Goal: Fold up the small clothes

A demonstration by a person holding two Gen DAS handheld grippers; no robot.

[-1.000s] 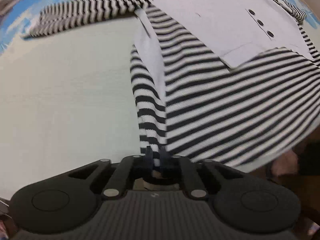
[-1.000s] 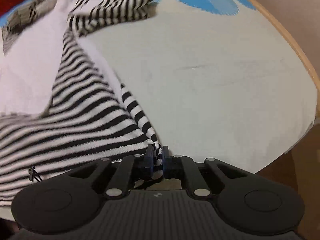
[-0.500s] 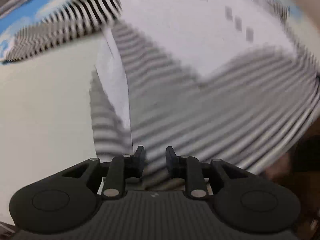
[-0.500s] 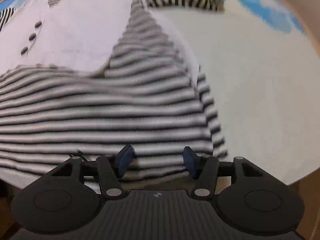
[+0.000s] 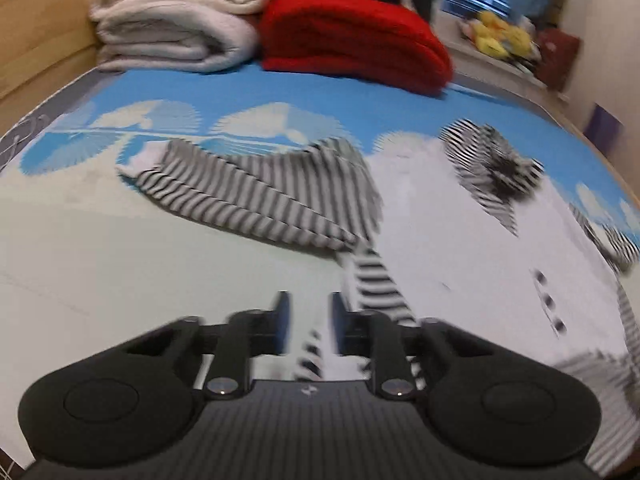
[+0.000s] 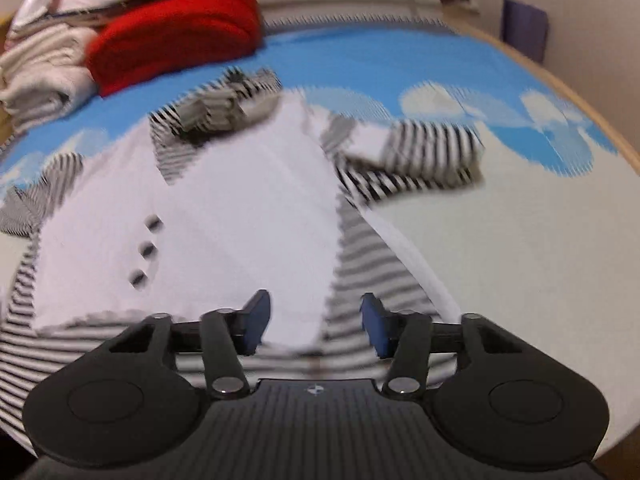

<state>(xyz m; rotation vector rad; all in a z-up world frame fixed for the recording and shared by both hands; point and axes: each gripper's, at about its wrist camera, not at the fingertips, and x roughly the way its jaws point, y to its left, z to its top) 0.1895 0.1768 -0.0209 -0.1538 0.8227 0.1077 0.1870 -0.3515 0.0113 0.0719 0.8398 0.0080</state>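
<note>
I'm looking down both wrist cameras now, and both views are smearing with motion blur. The left gripper [image 5: 307,322] is hovering low over the bed [image 5: 120,264], its blue-padded fingers [image 5: 282,320] standing a little apart with nothing clamped; a strip of striped fabric is showing through the gap beneath them, but I can't tell whether it is touching the pads. The right gripper [image 6: 316,322] is hanging over the near part of the garment with its fingers [image 6: 256,316] spread wide, gripping nothing.

The striped top [image 6: 240,216] is lying spread out on the bed, white front panel facing up, three dark buttons [image 6: 146,248] running down it on the left in the right wrist view. Its striped collar [image 6: 216,112] is sitting at the far end, bunched. One striped sleeve [image 5: 256,192] is stretching out to the left in the left wrist view, lying flat on the pale sheet; the other sleeve [image 6: 424,156] is lying folded over on itself at the right in the right wrist view. The striped hem is running along the near edge, just under my right gripper.

At the far end of the bed, a folded cream blanket [image 5: 172,20] and a red blanket [image 5: 352,40] are sitting side by side, touching, on the blue cloud-print part of the sheet [image 5: 224,88].
</note>
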